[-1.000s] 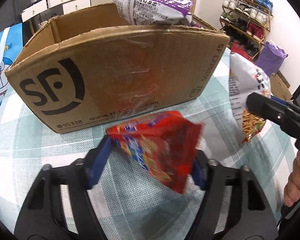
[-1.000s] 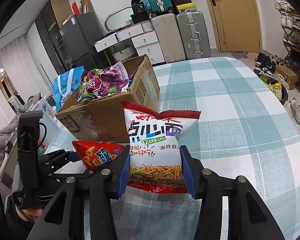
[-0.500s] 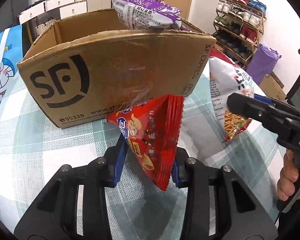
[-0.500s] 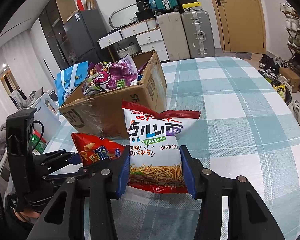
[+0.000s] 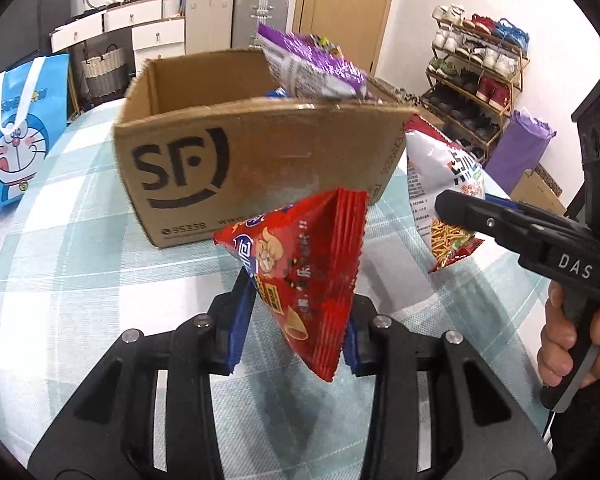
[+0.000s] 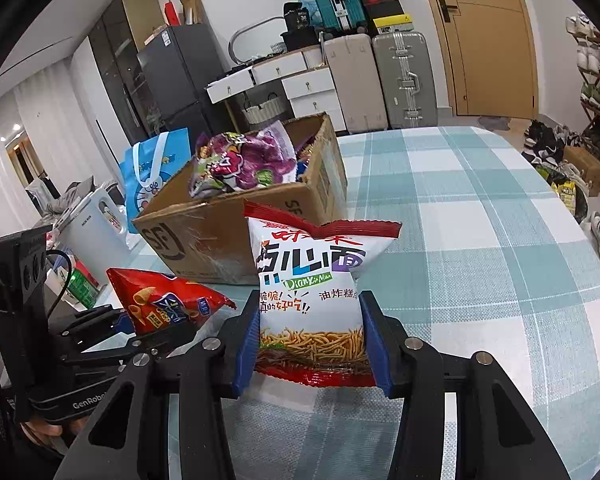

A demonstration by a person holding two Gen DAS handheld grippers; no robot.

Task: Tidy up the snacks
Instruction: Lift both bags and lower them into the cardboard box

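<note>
My left gripper (image 5: 292,332) is shut on a red snack bag (image 5: 300,268) and holds it above the checked tablecloth, in front of the cardboard SF box (image 5: 260,168). The red bag also shows in the right wrist view (image 6: 160,300). My right gripper (image 6: 310,340) is shut on a white noodle-snack bag (image 6: 312,288), held upright to the right of the box (image 6: 228,236). That white bag shows in the left wrist view (image 5: 440,184). A purple snack bag (image 5: 308,64) sticks out of the box's top, also seen in the right wrist view (image 6: 240,160).
The table carries a teal and white checked cloth (image 6: 480,240). A blue cartoon bag (image 5: 16,136) stands left of the box. A white appliance (image 6: 96,232) sits at the table's left. Suitcases (image 6: 404,76), drawers and a shoe rack (image 5: 476,76) stand beyond the table.
My left gripper has closed tighter on the red bag and lifted it, with the box now lower and farther in view. My right gripper has risen slightly with the white bag.
</note>
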